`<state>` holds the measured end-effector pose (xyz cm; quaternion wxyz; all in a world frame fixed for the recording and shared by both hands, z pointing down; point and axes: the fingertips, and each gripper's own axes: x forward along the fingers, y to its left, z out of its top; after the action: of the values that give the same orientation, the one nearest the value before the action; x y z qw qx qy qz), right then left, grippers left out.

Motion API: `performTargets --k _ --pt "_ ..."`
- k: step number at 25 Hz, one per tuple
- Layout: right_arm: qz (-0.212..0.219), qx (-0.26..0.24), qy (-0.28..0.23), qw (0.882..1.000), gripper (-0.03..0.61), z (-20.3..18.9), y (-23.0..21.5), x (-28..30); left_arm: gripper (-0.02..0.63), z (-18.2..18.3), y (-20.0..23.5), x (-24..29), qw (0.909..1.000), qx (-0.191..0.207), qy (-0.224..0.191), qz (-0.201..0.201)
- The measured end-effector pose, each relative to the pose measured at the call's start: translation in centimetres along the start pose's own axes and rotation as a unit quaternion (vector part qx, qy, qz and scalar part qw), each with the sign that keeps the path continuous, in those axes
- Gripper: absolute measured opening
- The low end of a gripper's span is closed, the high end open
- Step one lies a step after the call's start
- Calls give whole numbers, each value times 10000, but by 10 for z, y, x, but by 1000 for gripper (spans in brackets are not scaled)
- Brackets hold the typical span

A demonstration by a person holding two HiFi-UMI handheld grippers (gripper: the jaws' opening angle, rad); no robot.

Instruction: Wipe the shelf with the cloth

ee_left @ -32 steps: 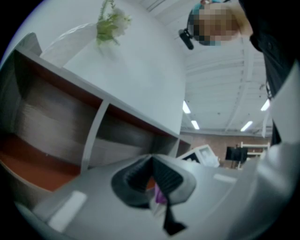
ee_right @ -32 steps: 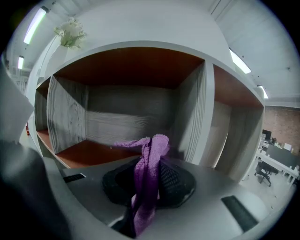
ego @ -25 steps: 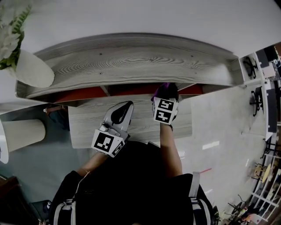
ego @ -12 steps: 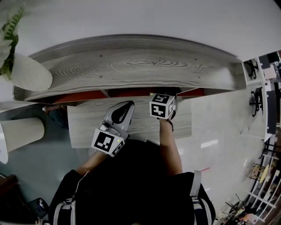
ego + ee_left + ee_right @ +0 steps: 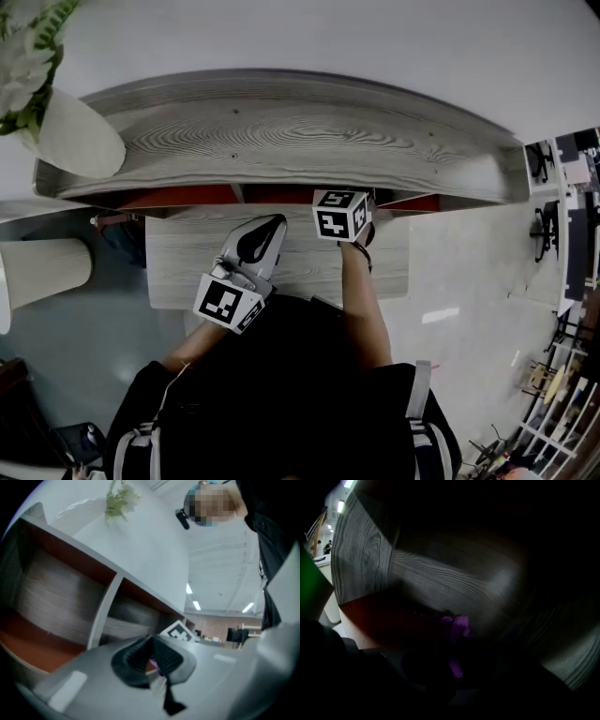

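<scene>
The right gripper (image 5: 451, 665) has its jaws clamped on a purple, nubbly cloth (image 5: 458, 626). The cloth bunches out of them and appears pressed to the red-brown floor of a compartment in the grey wood-grain shelf (image 5: 300, 141). Over the past 1 second this gripper has slid leftward and deeper beneath the shelf's top board. The cloth, which earlier showed at the board's front edge, is now hidden from the head view, and only the black-and-white marker cube (image 5: 339, 216) pokes out below that edge. That reads as a wiping stroke under way along the compartment floor, with much of the shelf probably still to cover. The right forearm stretches straight ahead from the person's body to the shelf. The left gripper (image 5: 157, 666) has its 2 jaws drawn together on nothing. It has not moved, hanging short of the shelf's front edge above a lower grey board (image 5: 187, 267), aimed at the open compartments with the elbow bent. A white vase (image 5: 80, 141) of greenery stands at the top board's left end.
</scene>
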<state>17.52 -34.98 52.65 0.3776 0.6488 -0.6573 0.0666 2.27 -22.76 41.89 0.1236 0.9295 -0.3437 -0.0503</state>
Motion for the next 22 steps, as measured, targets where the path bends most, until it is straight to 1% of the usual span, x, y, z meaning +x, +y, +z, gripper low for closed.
performTargets --k 4,10,16,22 --pt "230 -245 -112 9994 49 15 20 5 5 3 6 -9 9999 11 -67 143" --pt "789 -548 -277 9950 49 35 57 4 5 8 20 -29 9990 15 -145 429" --pt "1128 -993 -524 9873 49 55 99 1 5 11 28 -48 9975 19 -209 678" --pt "1544 -1461 -766 9741 49 67 132 -6 5 10 34 -70 9956 -13 -212 915"
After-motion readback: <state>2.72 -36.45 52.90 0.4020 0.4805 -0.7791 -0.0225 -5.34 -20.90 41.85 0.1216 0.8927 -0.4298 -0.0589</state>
